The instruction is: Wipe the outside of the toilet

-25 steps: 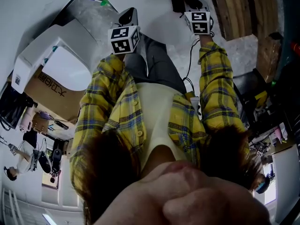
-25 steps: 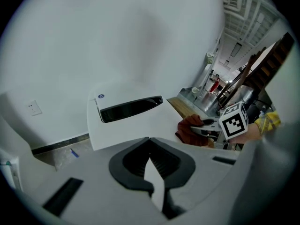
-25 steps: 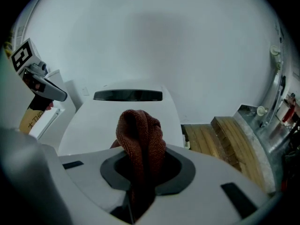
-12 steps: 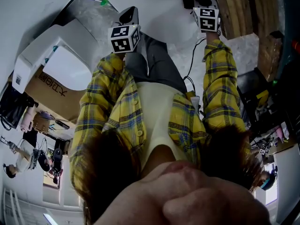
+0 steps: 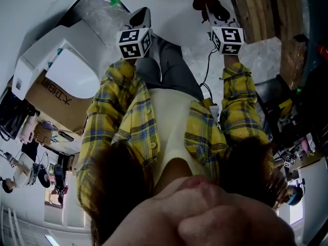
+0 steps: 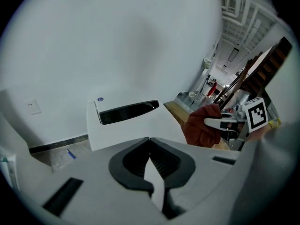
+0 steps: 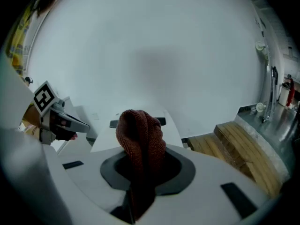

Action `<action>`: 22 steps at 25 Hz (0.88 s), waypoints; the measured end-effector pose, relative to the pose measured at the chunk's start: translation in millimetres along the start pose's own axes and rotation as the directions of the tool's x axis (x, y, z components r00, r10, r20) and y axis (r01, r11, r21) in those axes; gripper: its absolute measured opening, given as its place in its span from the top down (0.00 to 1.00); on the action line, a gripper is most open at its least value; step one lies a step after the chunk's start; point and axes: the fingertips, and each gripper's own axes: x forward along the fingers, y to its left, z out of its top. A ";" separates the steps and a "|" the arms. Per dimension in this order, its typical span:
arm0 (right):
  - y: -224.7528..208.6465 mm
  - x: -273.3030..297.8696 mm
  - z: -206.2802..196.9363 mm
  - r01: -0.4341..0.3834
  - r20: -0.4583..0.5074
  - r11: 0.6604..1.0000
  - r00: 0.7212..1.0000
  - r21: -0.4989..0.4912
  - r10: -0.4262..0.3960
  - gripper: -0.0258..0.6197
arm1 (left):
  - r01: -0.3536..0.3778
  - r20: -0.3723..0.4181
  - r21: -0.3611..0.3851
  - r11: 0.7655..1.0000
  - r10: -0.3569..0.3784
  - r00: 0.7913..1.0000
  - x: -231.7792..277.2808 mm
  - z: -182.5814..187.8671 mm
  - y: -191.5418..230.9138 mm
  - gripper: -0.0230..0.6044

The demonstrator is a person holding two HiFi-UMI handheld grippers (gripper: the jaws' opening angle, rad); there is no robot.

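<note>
White wall [image 6: 117, 46] backs the toilet [image 6: 136, 128], ahead of both tools. Clamped in the right tool [image 7: 140, 172] is a bunched red-brown cloth [image 7: 140, 130]; the left tool [image 6: 150, 161] is closed, empty. Rubbing hard could tug the cloth free.

Coarse knitted cloth [image 7: 139, 135] — smooth, glossy white toilet [image 6: 136, 130] — bare wooden planks [image 7: 243, 149]

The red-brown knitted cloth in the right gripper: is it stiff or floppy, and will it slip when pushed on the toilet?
The red-brown knitted cloth is probably soft and floppy: it bunches in rounded folds beyond the right gripper. Its coarse knit likely grips rather than slides.
</note>
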 end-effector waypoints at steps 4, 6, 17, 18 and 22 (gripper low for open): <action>35.5 -7.3 3.1 -0.068 0.025 0.998 0.997 0.010 0.068 0.83 | 0.003 0.017 -0.005 1.000 -0.003 1.000 -5.6 0.8 -1.7 0.95; 54.0 -8.1 1.6 -0.103 0.028 0.995 0.994 0.013 0.102 0.83 | -0.008 0.021 -0.005 1.000 0.008 1.000 -8.9 -1.3 -0.3 0.95; 143.9 3.2 -12.2 -0.288 -0.002 0.958 0.958 -0.009 0.288 0.83 | -0.071 0.018 -0.039 0.997 0.072 0.997 -29.7 -22.8 14.9 0.95; 150.7 5.2 -14.0 -0.300 -0.007 0.954 0.954 -0.013 0.300 0.83 | -0.077 0.017 -0.042 0.996 0.078 0.997 -31.0 -25.5 16.9 0.95; 175.1 14.9 -25.7 -0.347 -0.031 0.938 0.938 -0.019 0.346 0.83 | -0.101 0.004 -0.048 0.994 0.101 0.995 -34.7 -35.7 25.3 0.95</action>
